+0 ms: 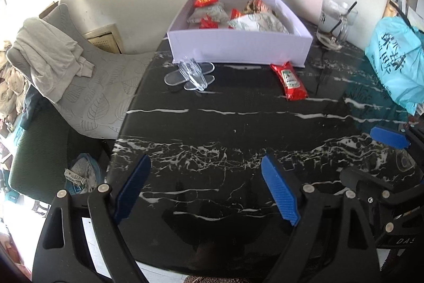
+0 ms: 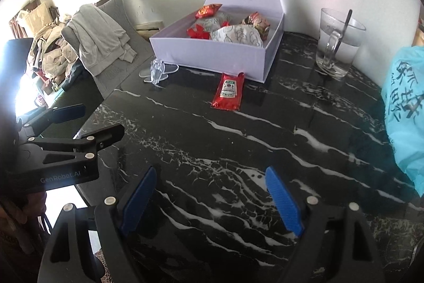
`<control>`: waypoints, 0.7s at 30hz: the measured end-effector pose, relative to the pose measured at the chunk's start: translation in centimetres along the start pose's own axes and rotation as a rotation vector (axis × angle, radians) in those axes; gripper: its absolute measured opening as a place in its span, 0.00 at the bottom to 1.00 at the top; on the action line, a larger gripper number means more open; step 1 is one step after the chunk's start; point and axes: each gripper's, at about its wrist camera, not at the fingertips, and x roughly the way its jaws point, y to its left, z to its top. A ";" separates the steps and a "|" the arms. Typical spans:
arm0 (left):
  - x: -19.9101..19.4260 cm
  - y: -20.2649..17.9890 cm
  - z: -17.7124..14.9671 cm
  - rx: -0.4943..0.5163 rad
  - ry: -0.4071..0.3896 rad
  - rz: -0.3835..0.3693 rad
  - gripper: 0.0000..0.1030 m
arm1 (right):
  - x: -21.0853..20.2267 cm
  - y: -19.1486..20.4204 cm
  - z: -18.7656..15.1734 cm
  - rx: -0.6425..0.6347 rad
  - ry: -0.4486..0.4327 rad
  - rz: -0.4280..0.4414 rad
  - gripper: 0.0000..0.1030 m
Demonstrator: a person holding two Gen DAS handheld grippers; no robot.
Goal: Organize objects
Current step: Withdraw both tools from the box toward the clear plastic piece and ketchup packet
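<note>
Left wrist view shows my left gripper [image 1: 206,187] spread wide with nothing between its blue ribbed pads, hanging over the bare near part of the black white-veined marble table [image 1: 212,129]. My right gripper [image 2: 212,198] is likewise spread and empty, just beside the left one. What I judge is left to tidy lies at the far side: a red foil sauce sachet [image 1: 289,81] flat on the table, just in front of the open white cardboard box [image 1: 238,47], which already holds several wrapped snacks. A clear plastic shoe-shaped ornament [image 1: 192,73] sits near the box's left front corner.

To do this step well, I should bring one gripper low over the sachet with its pads across the narrow width, since the packet is thin and lies flat on a slick top. I would keep clear of the glass mug with a spoon [image 2: 338,44] to the right.
</note>
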 end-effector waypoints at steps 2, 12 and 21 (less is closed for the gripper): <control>0.9 -0.1 0.1 0.008 0.012 -0.012 0.83 | 0.7 -0.1 0.1 0.000 0.008 0.000 0.83; 4.9 0.6 1.8 0.002 0.062 -0.030 0.83 | 3.5 -0.7 1.7 0.007 0.020 0.001 0.83; 7.4 1.0 4.2 0.008 0.079 -0.043 0.83 | 6.0 -1.2 4.2 0.005 0.026 0.006 0.83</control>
